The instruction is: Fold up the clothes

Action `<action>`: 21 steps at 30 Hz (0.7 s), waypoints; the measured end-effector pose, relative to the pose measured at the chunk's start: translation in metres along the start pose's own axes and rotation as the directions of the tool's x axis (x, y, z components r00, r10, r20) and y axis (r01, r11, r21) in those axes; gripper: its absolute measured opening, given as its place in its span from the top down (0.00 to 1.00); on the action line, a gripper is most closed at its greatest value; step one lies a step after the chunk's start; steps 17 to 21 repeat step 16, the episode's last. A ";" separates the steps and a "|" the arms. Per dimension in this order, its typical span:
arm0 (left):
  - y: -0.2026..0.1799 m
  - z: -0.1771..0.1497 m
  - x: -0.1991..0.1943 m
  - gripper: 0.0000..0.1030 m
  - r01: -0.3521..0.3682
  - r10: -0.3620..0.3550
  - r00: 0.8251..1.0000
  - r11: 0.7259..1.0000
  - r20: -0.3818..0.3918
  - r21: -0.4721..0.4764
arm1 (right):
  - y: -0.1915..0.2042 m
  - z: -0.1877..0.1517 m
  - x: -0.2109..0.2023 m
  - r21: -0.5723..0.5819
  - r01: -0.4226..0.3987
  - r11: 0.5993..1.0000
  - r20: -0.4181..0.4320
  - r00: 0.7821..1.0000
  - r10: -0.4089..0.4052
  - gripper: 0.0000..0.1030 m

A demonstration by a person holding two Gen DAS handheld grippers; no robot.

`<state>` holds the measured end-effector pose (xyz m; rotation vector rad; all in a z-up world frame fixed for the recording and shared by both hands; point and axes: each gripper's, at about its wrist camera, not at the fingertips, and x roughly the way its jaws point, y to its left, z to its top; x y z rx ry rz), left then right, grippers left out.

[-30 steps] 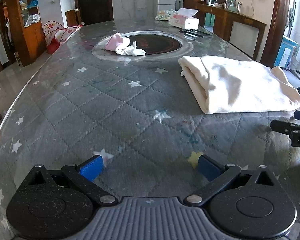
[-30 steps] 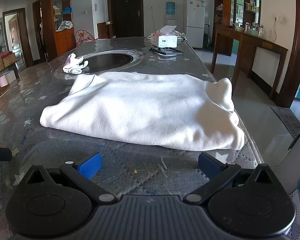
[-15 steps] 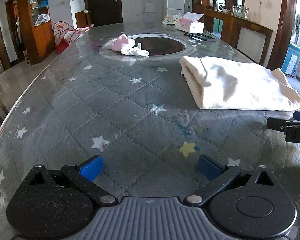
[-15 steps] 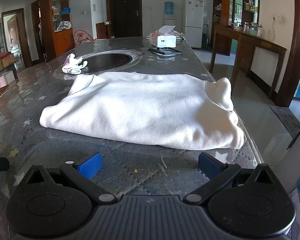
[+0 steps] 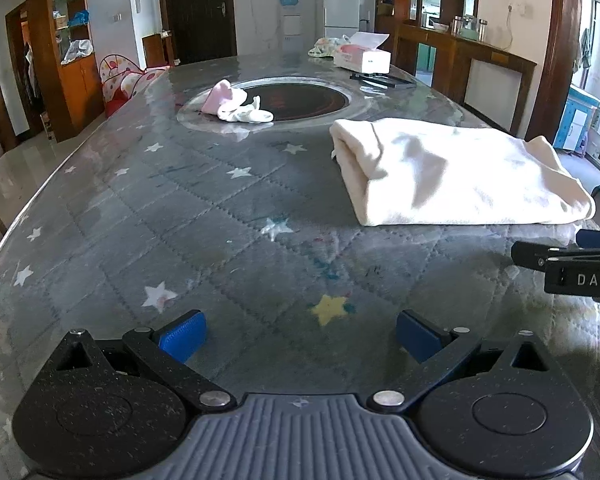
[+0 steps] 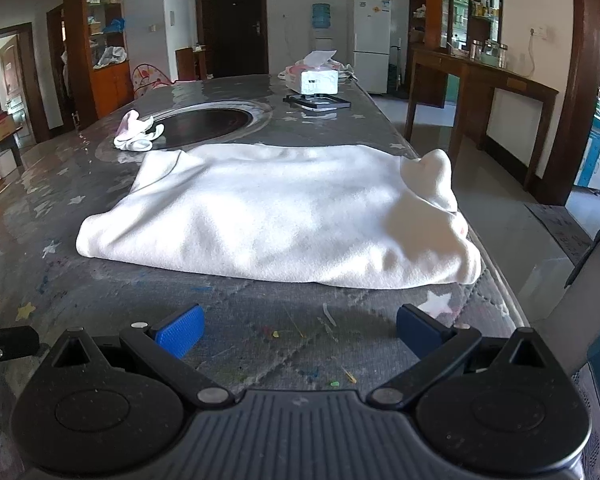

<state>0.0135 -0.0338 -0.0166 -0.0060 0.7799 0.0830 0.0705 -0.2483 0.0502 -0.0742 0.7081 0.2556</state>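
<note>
**Folded cream garment ahead of two empty tongs**

The left tongs (image 5: 300,334) hang low over the grey quilted, star-printed tabletop (image 5: 148,216) with their blue-padded fingers spread wide and nothing between them. The folded cream-white fleece garment (image 5: 456,176) lies well ahead and to their right, flat on the tabletop, its thick folded edge turned toward the left. The right tongs (image 6: 298,332) are likewise spread apart and empty; the garment (image 6: 284,216) lies straight ahead of them, apart from the fingertips, with a strip of bare quilting between.

Only the left view shows the right tongs' black side (image 5: 572,268), at its right edge, near the garment's front corner. The right view alone shows the garment's full width and the raised bump at its right end. Both views show a small pink-and-white bundle of cloth (image 5: 238,106) beside the dark round inset (image 5: 300,98) farther back.
</note>
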 end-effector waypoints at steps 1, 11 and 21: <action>-0.001 0.001 0.001 0.00 0.001 -0.001 1.000 1.000 0.002 0.002 | 0.001 0.000 0.000 0.001 0.004 1.000 0.000 1.000 -0.004 0.00; -0.015 0.006 0.008 0.00 0.020 -0.021 1.000 1.000 0.024 0.016 | 0.002 0.000 0.000 0.005 0.006 1.000 0.001 1.000 -0.006 0.00; -0.017 0.006 0.009 0.00 0.031 -0.032 0.999 0.999 0.039 0.025 | 0.002 0.000 0.000 0.007 0.004 1.000 0.001 1.000 -0.004 0.00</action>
